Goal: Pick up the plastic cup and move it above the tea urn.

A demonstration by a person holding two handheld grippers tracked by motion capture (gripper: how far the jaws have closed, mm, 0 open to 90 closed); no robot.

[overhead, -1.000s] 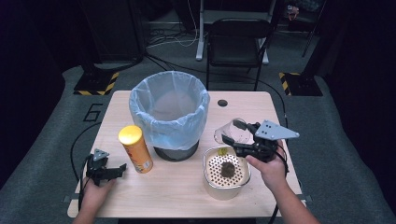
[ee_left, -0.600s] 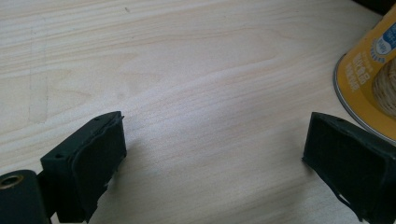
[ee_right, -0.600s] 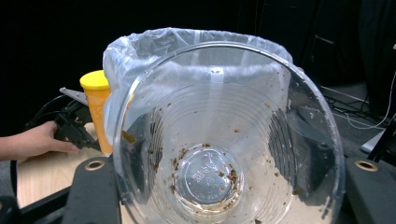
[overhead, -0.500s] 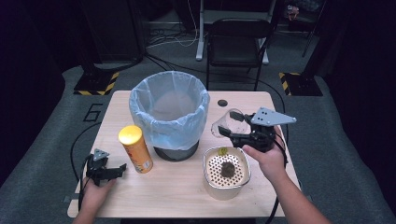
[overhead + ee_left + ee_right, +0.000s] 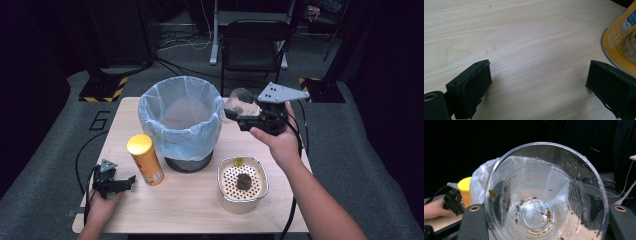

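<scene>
Your right gripper (image 5: 234, 113), right of centre in the high view, holds a clear plastic cup (image 5: 242, 98) by its sides, the jaws clamped narrow on it. The cup hangs just beside the right rim of the lined bin (image 5: 181, 116), its mouth tilted. In the right gripper view the cup (image 5: 545, 195) carries brown crumbs stuck to its base and wall. The risk: tip it before the mouth clears the rim, and residue falls on the table (image 5: 200, 210) or into the strainer bowl (image 5: 243, 184) below. Squeeze harder and the thin wall may buckle and slip. Your left gripper (image 5: 131, 179), lower left, rests on the table with jaws wide and nothing between them, near the yellow canister (image 5: 145, 159); a careless nudge could topple that canister.
</scene>
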